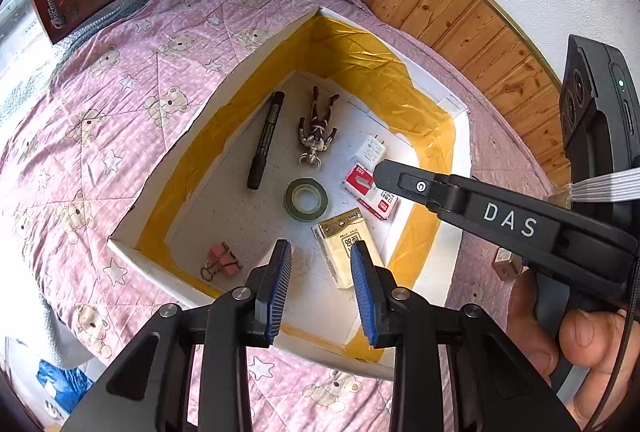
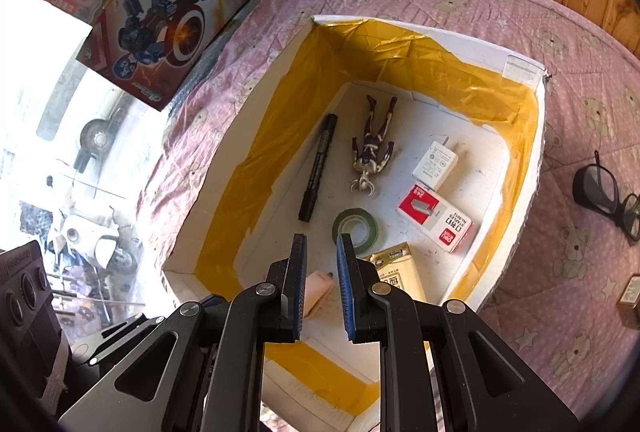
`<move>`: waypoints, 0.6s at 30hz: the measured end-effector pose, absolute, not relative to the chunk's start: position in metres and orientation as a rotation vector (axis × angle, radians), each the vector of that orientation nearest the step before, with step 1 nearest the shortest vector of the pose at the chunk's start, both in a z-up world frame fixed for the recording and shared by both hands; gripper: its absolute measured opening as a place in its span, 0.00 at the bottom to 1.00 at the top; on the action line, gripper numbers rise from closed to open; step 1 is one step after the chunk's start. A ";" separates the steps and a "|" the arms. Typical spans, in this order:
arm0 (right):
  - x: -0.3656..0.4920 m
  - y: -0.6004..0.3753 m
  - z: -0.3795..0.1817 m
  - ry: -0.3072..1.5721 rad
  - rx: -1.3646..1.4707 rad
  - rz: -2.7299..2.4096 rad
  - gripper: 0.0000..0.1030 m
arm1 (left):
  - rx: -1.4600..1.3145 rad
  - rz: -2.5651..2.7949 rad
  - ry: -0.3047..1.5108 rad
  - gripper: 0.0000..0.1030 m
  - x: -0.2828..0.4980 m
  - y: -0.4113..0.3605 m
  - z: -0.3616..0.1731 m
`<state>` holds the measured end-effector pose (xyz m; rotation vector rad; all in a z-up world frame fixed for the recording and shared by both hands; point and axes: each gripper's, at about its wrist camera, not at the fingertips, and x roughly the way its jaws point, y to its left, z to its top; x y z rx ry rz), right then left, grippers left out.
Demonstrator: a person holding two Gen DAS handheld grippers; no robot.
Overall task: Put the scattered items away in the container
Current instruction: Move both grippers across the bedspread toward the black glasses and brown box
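Two grippers hang over the box (image 1: 460, 136), both with jaws spread and holding nothing: the left gripper (image 1: 322, 268) and the right gripper (image 2: 322, 268). Ahead of the left jaws lie the tape (image 1: 306, 199), figure (image 1: 318, 128) and marker (image 1: 266, 140); the clip (image 1: 222, 261) sits to their left, the packet (image 1: 340, 244) partly behind the right jaw. The glasses (image 2: 608, 192) lie outside the box, far right of the right jaws.
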<state>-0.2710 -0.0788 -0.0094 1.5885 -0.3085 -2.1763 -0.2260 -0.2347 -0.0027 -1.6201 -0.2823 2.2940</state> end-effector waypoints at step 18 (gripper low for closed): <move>-0.224 -0.042 0.009 -0.391 1.551 -2.208 0.18 | -1.550 2.261 -0.195 0.32 -0.202 -0.206 0.017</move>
